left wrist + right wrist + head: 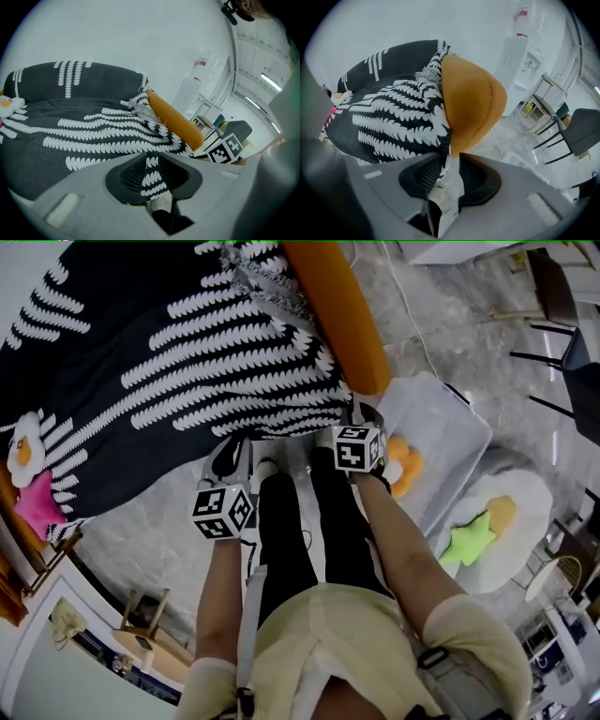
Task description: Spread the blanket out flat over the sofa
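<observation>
A black blanket (187, 362) with white leaf stripes lies over the orange sofa, whose bare arm (337, 310) shows at the right. My left gripper (230, 457) is at the blanket's front edge, shut on a striped fold; in the left gripper view the fold (152, 178) runs between the jaws of the left gripper (151, 161). My right gripper (361, 418) is at the front corner by the sofa arm (471, 105). In the right gripper view the blanket's edge (443, 154) hangs between the jaws of the right gripper (451, 161), with a gap beside it.
A clear plastic bin (441, 427) holding an orange plush stands on the floor to the right. Next to it lies a white egg cushion (497, 531) with a green star. An egg plush (23, 451) and a pink star (37, 502) lie on the sofa's left. Dark chairs (562, 306) stand far right.
</observation>
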A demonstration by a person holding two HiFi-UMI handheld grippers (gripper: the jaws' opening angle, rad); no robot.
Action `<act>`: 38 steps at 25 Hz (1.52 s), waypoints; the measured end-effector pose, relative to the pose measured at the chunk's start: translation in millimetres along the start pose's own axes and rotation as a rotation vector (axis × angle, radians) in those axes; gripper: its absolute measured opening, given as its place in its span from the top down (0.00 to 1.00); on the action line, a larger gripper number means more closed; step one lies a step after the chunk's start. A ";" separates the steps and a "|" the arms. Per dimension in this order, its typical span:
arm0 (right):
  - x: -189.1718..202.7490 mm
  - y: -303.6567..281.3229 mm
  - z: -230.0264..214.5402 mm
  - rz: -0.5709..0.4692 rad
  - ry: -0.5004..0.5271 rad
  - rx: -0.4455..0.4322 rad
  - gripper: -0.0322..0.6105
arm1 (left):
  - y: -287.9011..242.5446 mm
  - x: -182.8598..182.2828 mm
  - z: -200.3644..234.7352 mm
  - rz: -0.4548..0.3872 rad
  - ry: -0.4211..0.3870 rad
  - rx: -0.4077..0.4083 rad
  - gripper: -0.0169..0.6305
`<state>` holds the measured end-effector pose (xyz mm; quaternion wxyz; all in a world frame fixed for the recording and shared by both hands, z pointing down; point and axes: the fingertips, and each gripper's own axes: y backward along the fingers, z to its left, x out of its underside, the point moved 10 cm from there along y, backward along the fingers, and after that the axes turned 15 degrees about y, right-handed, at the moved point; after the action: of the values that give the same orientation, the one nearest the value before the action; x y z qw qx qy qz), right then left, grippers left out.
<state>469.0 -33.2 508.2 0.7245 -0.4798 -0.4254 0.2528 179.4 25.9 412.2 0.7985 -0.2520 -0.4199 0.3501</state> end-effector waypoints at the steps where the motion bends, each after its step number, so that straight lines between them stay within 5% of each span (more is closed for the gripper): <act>1: 1.6 5.6 -0.9 -0.001 -0.004 0.002 0.76 | 4.5 -0.3 -1.4 -0.003 0.005 0.004 0.85; 12: -11.1 106.8 5.5 -0.155 -0.027 0.056 0.78 | 75.0 -28.9 -0.6 -0.073 0.007 0.032 0.85; 20: -59.5 196.7 15.2 -0.364 -0.111 0.037 0.79 | 132.6 -63.8 0.7 -0.160 0.017 0.079 0.89; 38: -112.0 345.2 36.5 -0.683 -0.028 -0.050 0.95 | 240.9 -113.1 -19.8 -0.353 0.087 0.248 0.98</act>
<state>395.0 39.7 158.6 0.7494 -0.3237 -0.5776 -0.0082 67.0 87.9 178.2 0.8896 -0.0895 -0.3764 0.2428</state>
